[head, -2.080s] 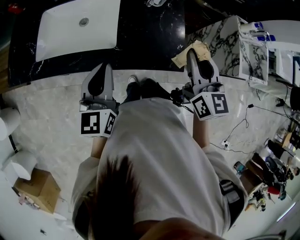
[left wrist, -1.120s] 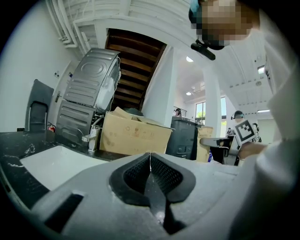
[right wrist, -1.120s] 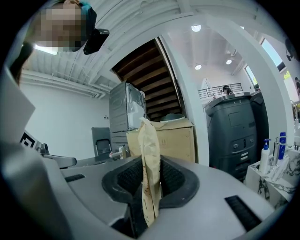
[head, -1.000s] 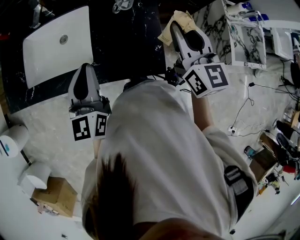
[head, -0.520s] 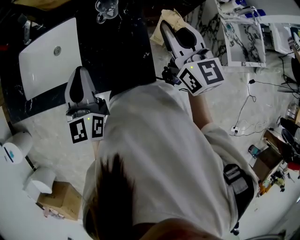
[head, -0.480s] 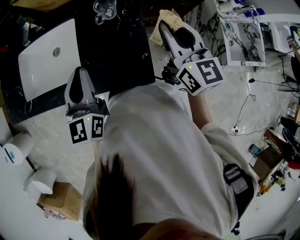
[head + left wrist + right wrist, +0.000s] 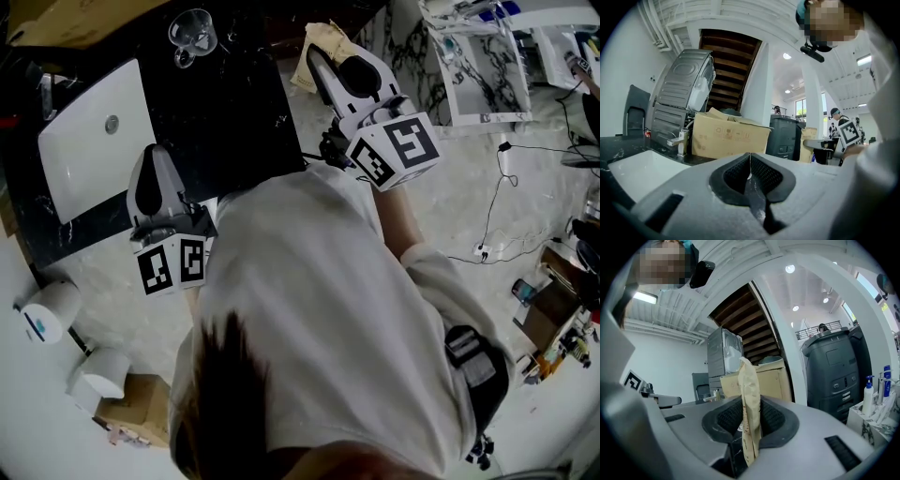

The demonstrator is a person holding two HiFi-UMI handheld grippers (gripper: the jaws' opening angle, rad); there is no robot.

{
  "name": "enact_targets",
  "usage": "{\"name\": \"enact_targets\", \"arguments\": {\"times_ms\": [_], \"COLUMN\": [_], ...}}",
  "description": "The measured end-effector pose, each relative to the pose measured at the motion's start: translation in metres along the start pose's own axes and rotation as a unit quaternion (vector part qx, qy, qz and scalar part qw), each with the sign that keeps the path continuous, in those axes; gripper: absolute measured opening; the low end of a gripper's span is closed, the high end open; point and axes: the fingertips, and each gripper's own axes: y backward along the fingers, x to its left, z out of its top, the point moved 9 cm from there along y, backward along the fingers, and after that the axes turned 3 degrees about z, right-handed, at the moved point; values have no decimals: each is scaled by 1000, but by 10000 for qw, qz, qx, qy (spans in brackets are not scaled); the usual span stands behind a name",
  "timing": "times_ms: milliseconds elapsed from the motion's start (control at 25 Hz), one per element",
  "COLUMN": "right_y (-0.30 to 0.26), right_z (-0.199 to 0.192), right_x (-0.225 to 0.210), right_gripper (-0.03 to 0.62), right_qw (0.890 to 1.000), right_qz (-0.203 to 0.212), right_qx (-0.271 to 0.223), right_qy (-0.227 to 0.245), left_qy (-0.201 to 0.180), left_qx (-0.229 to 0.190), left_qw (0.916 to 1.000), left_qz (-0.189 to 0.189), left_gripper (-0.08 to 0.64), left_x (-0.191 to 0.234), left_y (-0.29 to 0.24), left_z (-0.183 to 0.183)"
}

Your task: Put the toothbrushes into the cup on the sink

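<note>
Toothbrushes weren't plainly seen: the right claw (image 7: 748, 426) pinched a beige paper packet (image 7: 751, 390), probably light, limp, best gripped mid-length. The left claw (image 7: 750, 171) was closed, empty. The glass cup (image 7: 192, 33) stood on the black surface (image 7: 239, 94).

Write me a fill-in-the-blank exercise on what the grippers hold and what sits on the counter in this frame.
1. The fingers of the left gripper are pressed together with ____ between them.
2. The right gripper is ____ on a beige paper packet.
3. The glass cup stands on the ____ counter.
4. In the head view, the white sink lies nearer the ____ gripper.
Missing words: nothing; shut; black; left.
</note>
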Motion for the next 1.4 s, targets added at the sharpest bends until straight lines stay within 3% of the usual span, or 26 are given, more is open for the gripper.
{"name": "enact_targets", "arguments": {"times_ms": [680,1400], "right_y": [0,-1], "right_z": [12,50], "right_x": [-12,-46], "right_gripper": [74,74], "right_qw": [9990,9920], "right_qz": [-381,-810], "right_qx": [-128,-734], "right_qy": [176,631], "left_qy": [20,33], "left_qx": [-6,31], "left_qw": [9999,10000], "left_qz": [-123,-6], "left_gripper": [17,17], "left_x": [11,12], "left_y": [-18,-9], "left_z": [3,0]}}
